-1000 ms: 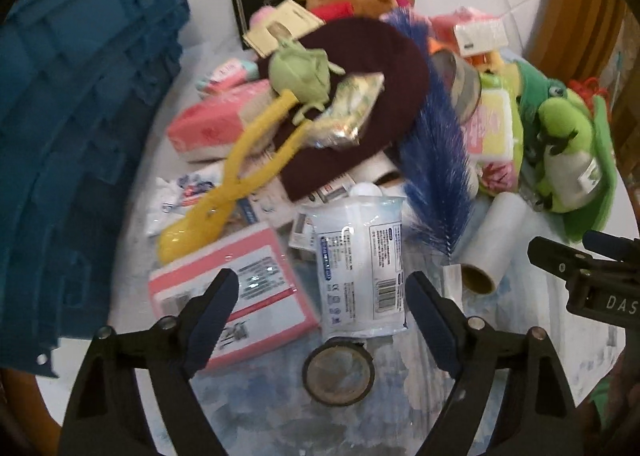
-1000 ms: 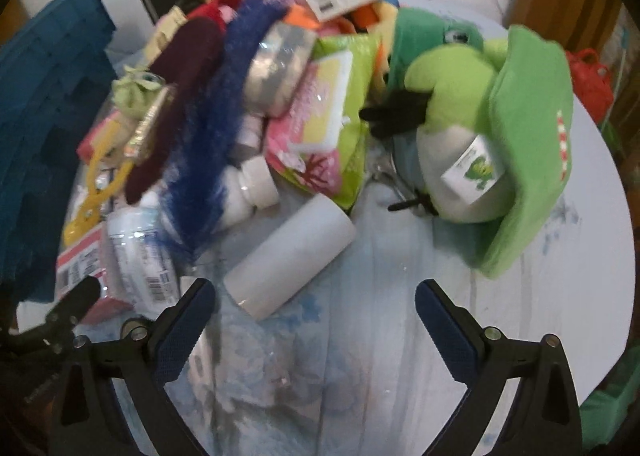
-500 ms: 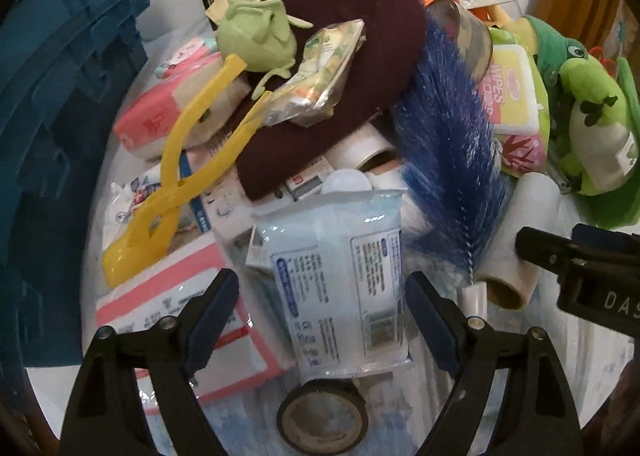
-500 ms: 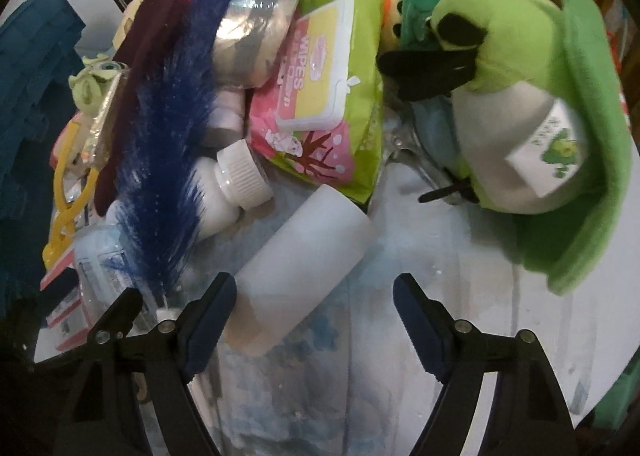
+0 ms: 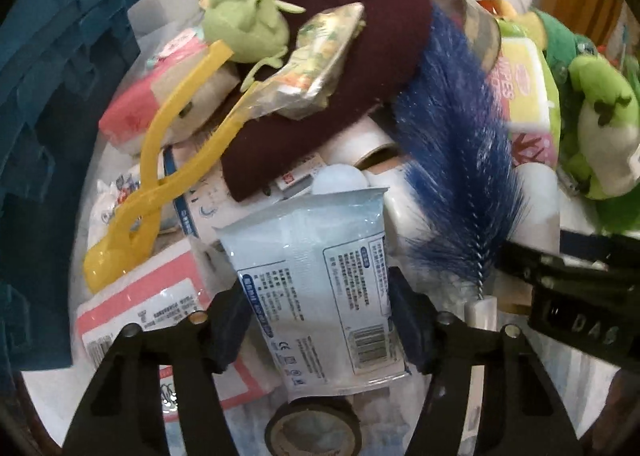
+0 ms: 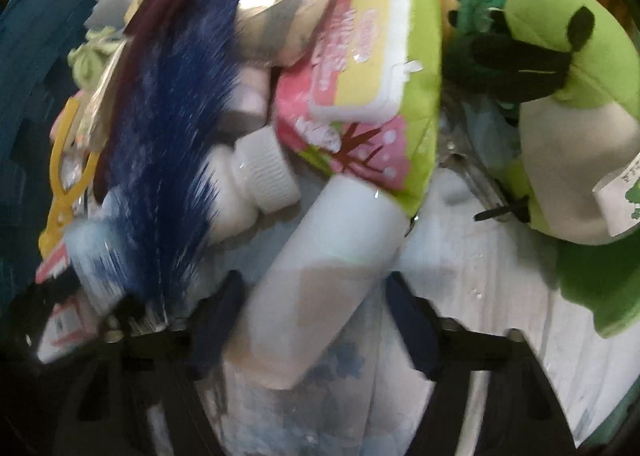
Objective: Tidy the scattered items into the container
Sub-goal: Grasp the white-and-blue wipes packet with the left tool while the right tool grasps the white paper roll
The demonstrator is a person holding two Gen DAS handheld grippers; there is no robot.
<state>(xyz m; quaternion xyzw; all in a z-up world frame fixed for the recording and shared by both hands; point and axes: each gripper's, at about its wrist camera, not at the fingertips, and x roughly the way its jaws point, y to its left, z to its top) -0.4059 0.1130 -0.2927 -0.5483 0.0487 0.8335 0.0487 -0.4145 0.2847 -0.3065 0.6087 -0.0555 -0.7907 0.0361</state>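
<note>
A pile of scattered items lies on a white table. In the left wrist view my left gripper [image 5: 320,320] is shut on a pale blue plastic pack [image 5: 320,296], its pads against both sides of it. A black tape roll [image 5: 314,430] lies just below. In the right wrist view my right gripper [image 6: 312,324] straddles a white paper roll [image 6: 320,284], its pads close to both sides; contact is blurred. The blue crate [image 5: 52,115] stands at the left. The right gripper's body [image 5: 572,296] shows at the right of the left wrist view.
The pile holds a blue feather duster [image 5: 452,175], a maroon cloth [image 5: 352,67], yellow tongs [image 5: 160,183], a pink pack [image 5: 160,308], a wipes pack [image 6: 368,95], a white bottle [image 6: 248,183] and a green frog plush [image 6: 560,115].
Both grippers moved forward into the pile and narrowed. The left one closed on the pale blue pack. The right one closed in around the white roll.
</note>
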